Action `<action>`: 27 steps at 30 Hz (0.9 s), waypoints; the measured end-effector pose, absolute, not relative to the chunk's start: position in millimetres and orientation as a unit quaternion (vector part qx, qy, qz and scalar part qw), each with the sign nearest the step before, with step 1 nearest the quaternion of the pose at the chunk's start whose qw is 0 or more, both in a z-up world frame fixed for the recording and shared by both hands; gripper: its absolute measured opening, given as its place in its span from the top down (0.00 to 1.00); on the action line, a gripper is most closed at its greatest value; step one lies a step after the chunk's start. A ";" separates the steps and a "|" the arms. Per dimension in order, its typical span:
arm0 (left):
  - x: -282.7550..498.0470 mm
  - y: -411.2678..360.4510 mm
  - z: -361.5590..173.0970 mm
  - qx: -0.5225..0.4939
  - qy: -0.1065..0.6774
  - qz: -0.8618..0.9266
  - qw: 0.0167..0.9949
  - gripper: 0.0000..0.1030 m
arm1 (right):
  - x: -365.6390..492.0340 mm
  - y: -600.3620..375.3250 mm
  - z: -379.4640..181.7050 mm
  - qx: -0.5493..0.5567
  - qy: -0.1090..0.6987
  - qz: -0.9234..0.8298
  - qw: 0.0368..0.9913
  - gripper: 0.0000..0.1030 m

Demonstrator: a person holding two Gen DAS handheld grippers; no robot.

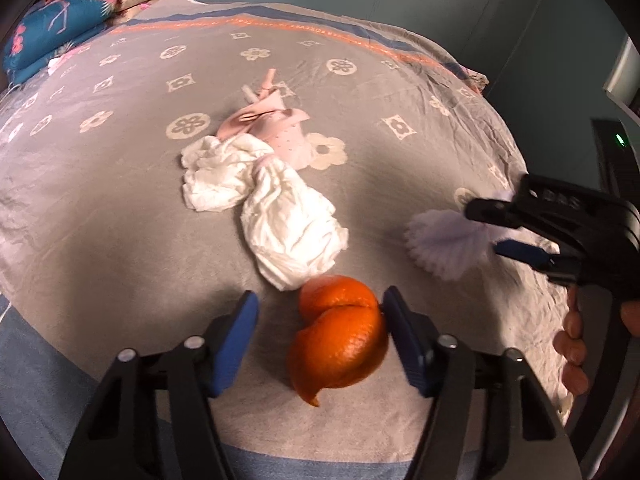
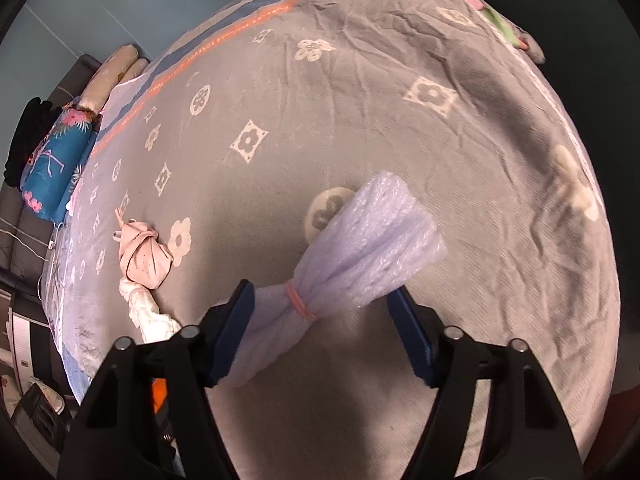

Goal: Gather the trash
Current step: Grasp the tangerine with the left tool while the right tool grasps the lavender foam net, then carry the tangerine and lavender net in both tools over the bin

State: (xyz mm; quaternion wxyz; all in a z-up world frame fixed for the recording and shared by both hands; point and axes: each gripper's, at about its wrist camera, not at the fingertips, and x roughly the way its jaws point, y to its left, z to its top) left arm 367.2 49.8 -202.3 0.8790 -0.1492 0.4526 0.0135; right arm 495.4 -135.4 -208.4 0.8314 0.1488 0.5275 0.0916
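Observation:
An orange peel (image 1: 340,340) lies on the grey flowered bedspread (image 1: 120,220). My left gripper (image 1: 320,296) straddles it, open: the right pad (image 1: 404,336) touches the peel and the left pad (image 1: 236,340) stands clear of it. A white bubble-wrap bundle (image 2: 360,248), tied with a pink rubber band (image 2: 300,300), lies slantwise between the fingers of my right gripper (image 2: 320,288). The left pad (image 2: 236,324) is against its narrow end and the right pad (image 2: 408,328) is at its flared edge, without a visible squeeze. From the left wrist view the right gripper (image 1: 484,227) is around the bundle (image 1: 440,240).
Crumpled white tissue (image 1: 280,208) and a knotted pink bag (image 1: 276,124) lie mid-bed beyond the peel. Pillows (image 1: 60,28) sit at the head of the bed. A hand (image 1: 572,344) holds the right gripper near the bed's right edge.

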 end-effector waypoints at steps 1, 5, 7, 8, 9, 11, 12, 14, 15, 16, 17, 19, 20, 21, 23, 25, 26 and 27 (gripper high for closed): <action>367.0 47.1 -201.8 -0.143 0.451 0.010 0.881 0.51 | 497.7 -133.3 -209.1 0.149 0.527 0.094 0.831 0.41; 365.1 34.7 -200.2 -0.123 0.450 -0.002 0.884 0.62 | 505.8 -120.5 -209.3 0.145 0.526 0.099 0.832 0.45; 363.1 32.2 -198.6 -0.115 0.446 -0.003 0.888 0.65 | 509.2 -110.8 -208.1 0.133 0.520 0.108 0.837 0.52; 362.4 33.3 -197.8 -0.120 0.445 -0.004 0.888 0.66 | 509.1 -107.5 -207.5 0.131 0.517 0.112 0.839 0.55; 362.2 35.3 -196.7 -0.128 0.444 -0.006 0.887 0.66 | 509.1 -105.4 -207.2 0.129 0.514 0.116 0.840 0.59; 362.0 40.5 -194.7 -0.144 0.445 -0.009 0.884 0.67 | 507.1 -101.3 -206.2 0.124 0.502 0.130 0.846 0.72; 361.9 42.3 -194.1 -0.150 0.445 -0.009 0.883 0.68 | 505.2 -100.9 -205.0 0.123 0.491 0.140 0.851 0.73; 360.3 45.5 -192.3 -0.162 0.443 -0.011 0.882 0.68 | 501.4 -100.1 -203.6 0.117 0.476 0.150 0.859 0.76; 359.5 46.3 -190.8 -0.166 0.442 -0.012 0.881 0.68 | 499.2 -99.9 -202.7 0.119 0.469 0.156 0.861 0.77; 358.5 46.3 -189.0 -0.169 0.440 -0.015 0.882 0.68 | 495.5 -103.8 -201.0 0.130 0.459 0.173 0.862 0.78; 357.4 46.0 -187.5 -0.169 0.438 -0.017 0.883 0.68 | 493.4 -105.9 -200.4 0.136 0.455 0.180 0.862 0.78; 354.6 43.4 -183.9 -0.167 0.433 -0.023 0.885 0.68 | 488.4 -111.2 -198.0 0.148 0.446 0.207 0.858 0.81; 353.2 41.7 -182.6 -0.165 0.432 -0.025 0.887 0.68 | 485.1 -115.0 -196.2 0.149 0.440 0.215 0.859 0.81; 351.2 38.9 -181.0 -0.160 0.429 -0.029 0.888 0.68 | 483.0 -116.8 -194.9 0.148 0.437 0.218 0.860 0.81; 349.2 35.8 -179.6 -0.155 0.427 -0.032 0.890 0.68 | 476.3 -122.7 -191.9 0.141 0.431 0.220 0.864 0.81; 345.9 32.3 -178.3 -0.152 0.426 -0.038 0.891 0.68 | 469.5 -130.9 -188.9 0.146 0.429 0.218 0.865 0.81; 344.1 31.0 -177.3 -0.152 0.426 -0.042 0.891 0.68 | 467.5 -130.8 -187.6 0.149 0.428 0.219 0.864 0.81; 340.9 28.6 -175.2 -0.149 0.423 -0.046 0.893 0.68 | 465.4 -133.5 -186.7 0.151 0.427 0.219 0.865 0.82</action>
